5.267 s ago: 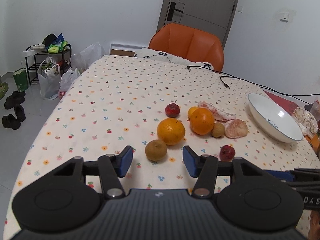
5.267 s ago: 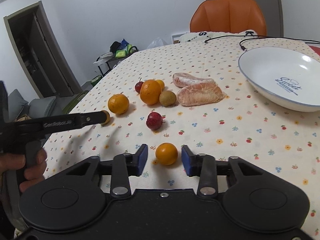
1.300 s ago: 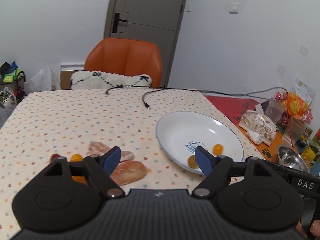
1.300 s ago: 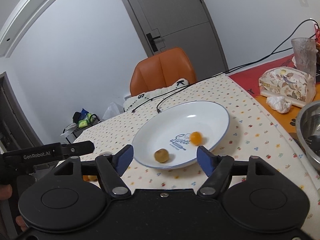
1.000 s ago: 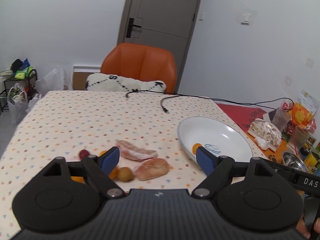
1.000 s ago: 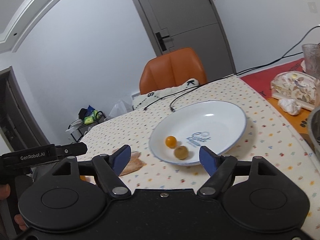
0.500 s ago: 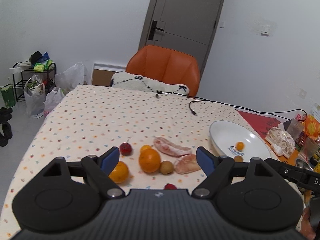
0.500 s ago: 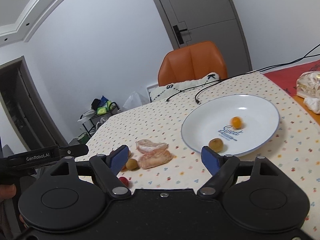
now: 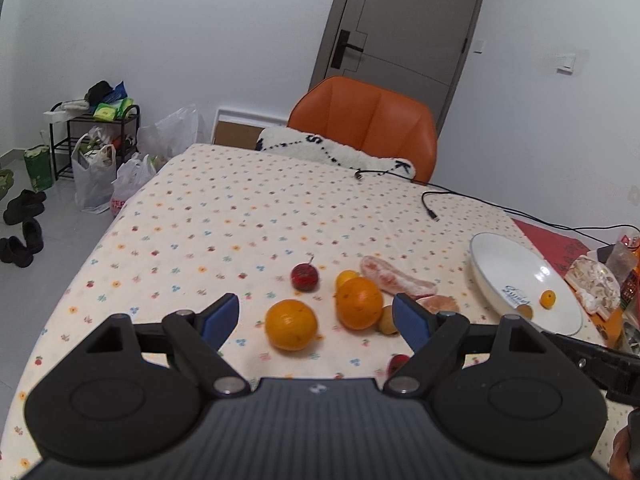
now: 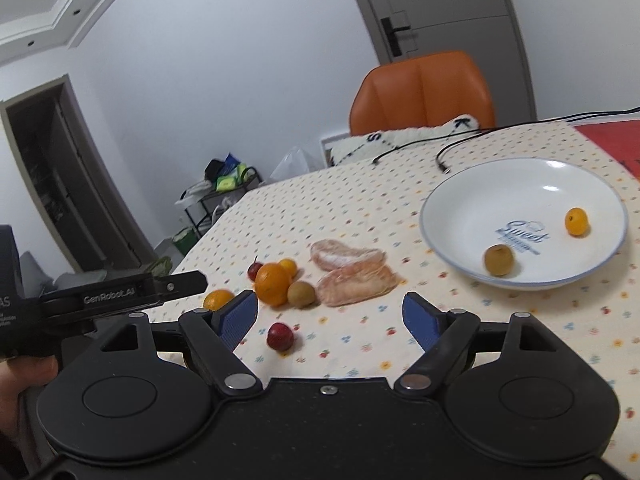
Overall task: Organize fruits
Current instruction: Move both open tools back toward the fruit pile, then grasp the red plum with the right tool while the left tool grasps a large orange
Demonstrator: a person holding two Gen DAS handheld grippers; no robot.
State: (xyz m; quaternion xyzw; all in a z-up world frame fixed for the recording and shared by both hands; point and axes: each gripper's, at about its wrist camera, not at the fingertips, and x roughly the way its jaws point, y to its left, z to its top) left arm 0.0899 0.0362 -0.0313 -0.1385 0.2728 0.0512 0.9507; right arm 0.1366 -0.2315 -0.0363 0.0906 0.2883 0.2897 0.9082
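Two small fruits, a brown one (image 10: 499,260) and a tiny orange (image 10: 576,221), lie in my plate (image 10: 520,176); the oranges (image 9: 291,324), red fruits (image 10: 280,336) and peeled segments (image 10: 356,283) wait on the tablecloth (image 9: 240,216). My left tongs (image 9: 316,320) and right tongs (image 10: 332,318) gape empty, having swung back from plate to pile

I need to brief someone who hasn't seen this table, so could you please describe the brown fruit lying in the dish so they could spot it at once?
Find the white plate with the blue rim, on the right of the dotted tablecloth. Two small fruits lie in it, apart. The brown fruit is the dull, tan one near the front rim, beside the blue lettering, while its neighbour, the small orange fruit, is bright and glossy.
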